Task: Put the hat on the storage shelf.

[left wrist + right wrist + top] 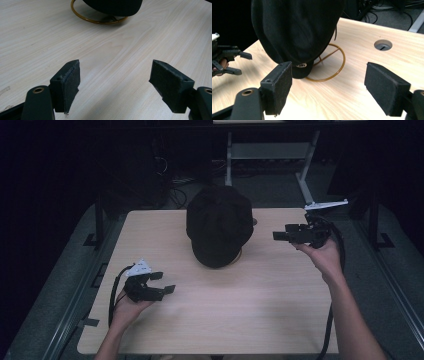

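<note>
Black cap (220, 225) perched on a wire stand mid-bench (225, 320), left claw (162, 282) and right claw (281, 236) flanking it, both spread wide, empty, likely poised to lift.

Along the left claw: pale wood, gold stand ring (85, 17) ahead, well apart.

Along the right claw: cap (294, 32) near, draped over its stand to keep shape.
</note>
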Tool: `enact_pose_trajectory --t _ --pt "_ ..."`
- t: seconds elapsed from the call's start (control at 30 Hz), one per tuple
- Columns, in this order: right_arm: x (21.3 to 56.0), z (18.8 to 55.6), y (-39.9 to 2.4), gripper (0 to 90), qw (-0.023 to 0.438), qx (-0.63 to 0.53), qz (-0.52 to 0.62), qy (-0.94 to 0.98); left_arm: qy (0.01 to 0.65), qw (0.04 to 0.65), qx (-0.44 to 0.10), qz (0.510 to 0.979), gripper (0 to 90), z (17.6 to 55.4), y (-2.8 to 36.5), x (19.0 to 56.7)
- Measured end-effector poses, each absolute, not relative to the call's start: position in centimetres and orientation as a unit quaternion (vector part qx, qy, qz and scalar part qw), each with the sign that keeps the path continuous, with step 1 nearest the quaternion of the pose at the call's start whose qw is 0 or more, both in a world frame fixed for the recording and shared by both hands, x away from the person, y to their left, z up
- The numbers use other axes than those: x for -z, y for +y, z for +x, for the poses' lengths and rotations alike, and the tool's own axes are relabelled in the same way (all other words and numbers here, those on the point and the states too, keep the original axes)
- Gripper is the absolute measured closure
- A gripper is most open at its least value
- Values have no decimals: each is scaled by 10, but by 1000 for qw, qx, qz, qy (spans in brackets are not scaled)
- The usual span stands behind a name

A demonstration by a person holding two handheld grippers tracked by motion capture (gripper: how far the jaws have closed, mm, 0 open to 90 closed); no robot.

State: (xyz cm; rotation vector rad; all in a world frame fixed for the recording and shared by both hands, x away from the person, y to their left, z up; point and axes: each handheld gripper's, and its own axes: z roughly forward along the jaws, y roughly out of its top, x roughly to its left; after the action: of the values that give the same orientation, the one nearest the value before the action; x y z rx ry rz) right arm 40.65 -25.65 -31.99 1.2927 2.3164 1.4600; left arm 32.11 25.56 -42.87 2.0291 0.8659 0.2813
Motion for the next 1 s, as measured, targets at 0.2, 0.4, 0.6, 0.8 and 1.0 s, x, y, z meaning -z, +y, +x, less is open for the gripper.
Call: enact_pose_trajectory --t 0.2,0.4,0.6,0.8,1.0 --pt "335 399 -261 216 48 -481 431 762 351 440 -113 819 238 321 256 430" --pt "346 393 -266 216 43 -477 435 762 352 440 -112 818 238 321 255 431" --pt "357 387 -273 211 38 -476 440 761 351 442 -108 818 234 321 254 431" --pt "367 381 -278 211 33 -472 447 759 352 439 -108 819 234 321 254 433" --pt "380 375 -282 209 27 -469 452 758 352 438 -108 820 234 321 254 433"
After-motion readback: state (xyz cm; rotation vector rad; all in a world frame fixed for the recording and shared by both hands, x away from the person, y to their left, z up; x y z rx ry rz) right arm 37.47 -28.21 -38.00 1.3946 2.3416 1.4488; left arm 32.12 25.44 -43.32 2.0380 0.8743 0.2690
